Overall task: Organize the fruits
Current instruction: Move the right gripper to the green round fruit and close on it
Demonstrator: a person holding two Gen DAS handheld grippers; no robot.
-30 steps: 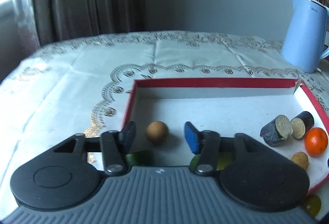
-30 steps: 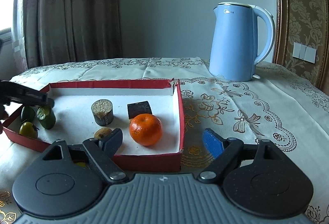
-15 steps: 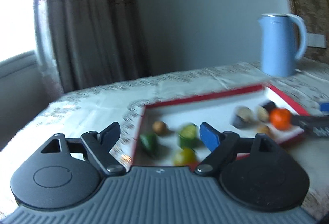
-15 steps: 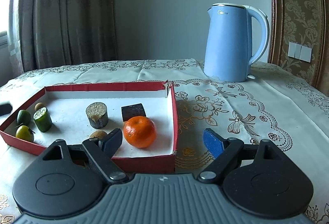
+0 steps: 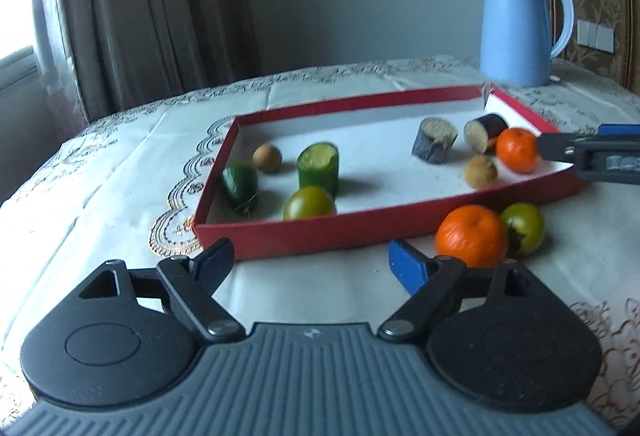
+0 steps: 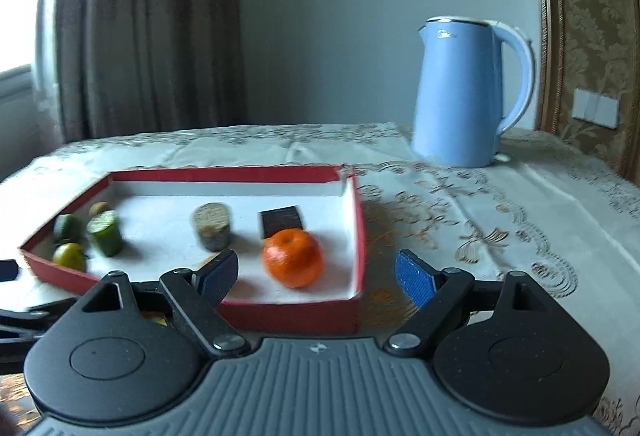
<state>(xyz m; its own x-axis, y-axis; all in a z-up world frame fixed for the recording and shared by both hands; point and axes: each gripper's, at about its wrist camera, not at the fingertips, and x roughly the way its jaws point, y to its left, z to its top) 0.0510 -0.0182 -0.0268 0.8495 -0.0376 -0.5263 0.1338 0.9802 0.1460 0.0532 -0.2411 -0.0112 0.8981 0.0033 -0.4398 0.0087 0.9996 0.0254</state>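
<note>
The red tray (image 5: 304,232) is sitting on the tablecloth (image 5: 120,172) and serves as the landmark here. Inside it, at its left end, a dark green fruit (image 5: 239,183) is lying against the left wall, with a small brown fruit (image 5: 267,158) just behind it, a cut green piece (image 5: 318,168) standing upright next to that, and a green-yellow fruit (image 5: 309,202) resting against the front wall. Toward the tray's right end, two dark cut pieces (image 5: 435,145) are lying side by side, a second brown fruit (image 5: 480,171) is sitting in front of them, and an orange (image 5: 517,149) is resting near the right wall. Outside the tray, just in front of its front wall, another orange (image 5: 471,236) and a green fruit (image 5: 523,229) are touching each other on the cloth. The left gripper (image 5: 312,262) is hovering in front of the tray over bare cloth; its jaws have just been opening and are standing spread, with nothing between them. The right gripper (image 6: 316,274) is hanging over the tray's front right corner, its jaws released and wide apart, gripping nothing, though the orange in the tray is showing in the gap beyond them. A blue kettle (image 6: 468,96) is standing behind the tray's right end, well apart from it.
</note>
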